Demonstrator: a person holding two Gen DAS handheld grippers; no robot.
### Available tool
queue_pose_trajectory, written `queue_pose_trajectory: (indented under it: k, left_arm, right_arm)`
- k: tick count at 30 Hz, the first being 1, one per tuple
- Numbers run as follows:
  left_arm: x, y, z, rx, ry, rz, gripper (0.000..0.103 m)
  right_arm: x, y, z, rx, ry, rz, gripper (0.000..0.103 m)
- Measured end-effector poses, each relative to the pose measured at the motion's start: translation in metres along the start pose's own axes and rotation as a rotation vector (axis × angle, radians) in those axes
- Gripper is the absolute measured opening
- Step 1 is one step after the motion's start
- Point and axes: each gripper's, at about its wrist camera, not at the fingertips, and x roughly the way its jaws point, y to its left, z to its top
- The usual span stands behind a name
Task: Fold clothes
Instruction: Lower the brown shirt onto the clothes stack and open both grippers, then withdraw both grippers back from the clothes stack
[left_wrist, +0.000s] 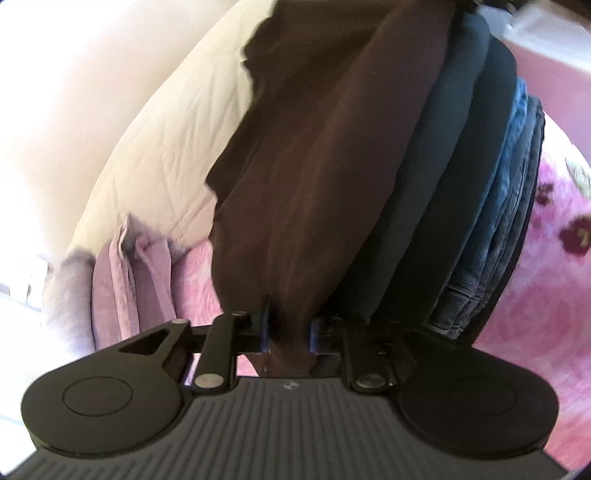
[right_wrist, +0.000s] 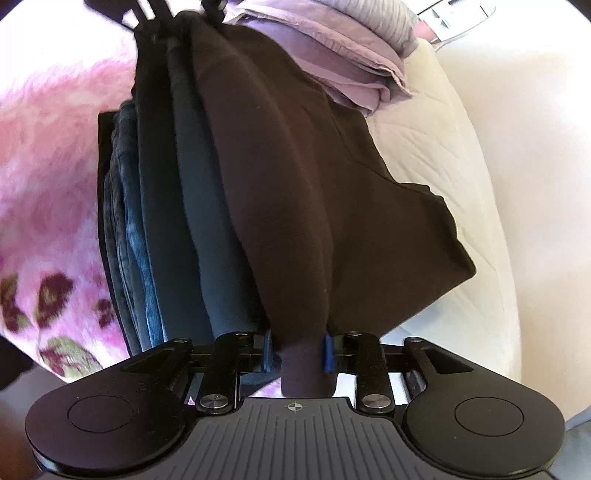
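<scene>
Stretched lengthwise between left gripper (left_wrist: 287, 332) and right gripper (right_wrist: 297, 352), each clamped narrow on one end of the brown garment (left_wrist: 325, 155), hanging level over the stack of dark folded clothes (right_wrist: 159, 206), pink floral blanket (right_wrist: 40, 177) beneath, lilac folded pile (right_wrist: 351, 62) beside.

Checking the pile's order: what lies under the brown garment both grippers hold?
Under the brown garment show edges of a dark folded garment, then jeans. Anything lower is covered.
</scene>
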Motion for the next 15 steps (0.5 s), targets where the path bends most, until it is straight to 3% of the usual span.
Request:
queue_pose_trajectory:
  k: [2,5,6,8,13,15]
  left_arm:
    - [-0.008,0.008,-0.004,-0.116,0.026,-0.007,0.025]
    - [-0.021,0.024,-0.019,-0.345,0.092,-0.025,0.044]
    - [-0.027,0.032,-0.031,-0.426,0.112,-0.032,0.045]
    - [-0.034,0.04,-0.047,-0.55,0.147,-0.044,0.046]
    - [-0.069,0.022,-0.054,-0.805,0.169,-0.132,0.052]
    - [-0.084,0.019,-0.058,-0.866,0.145,-0.156,0.065]
  right_arm:
    - [0.0,0.007,-0.002,0.014,0.006,-0.032,0.03]
    - [-0.011,0.01,-0.007,0.077,0.025,-0.064,0.033]
    - [-0.015,0.01,-0.007,0.107,0.035,-0.066,0.036]
    - [-0.021,0.009,-0.008,0.196,0.062,-0.039,0.06]
    - [-0.042,0.017,-0.013,0.404,0.095,0.073,0.065]
    - [-0.052,0.025,-0.011,0.456,0.102,0.105,0.066]
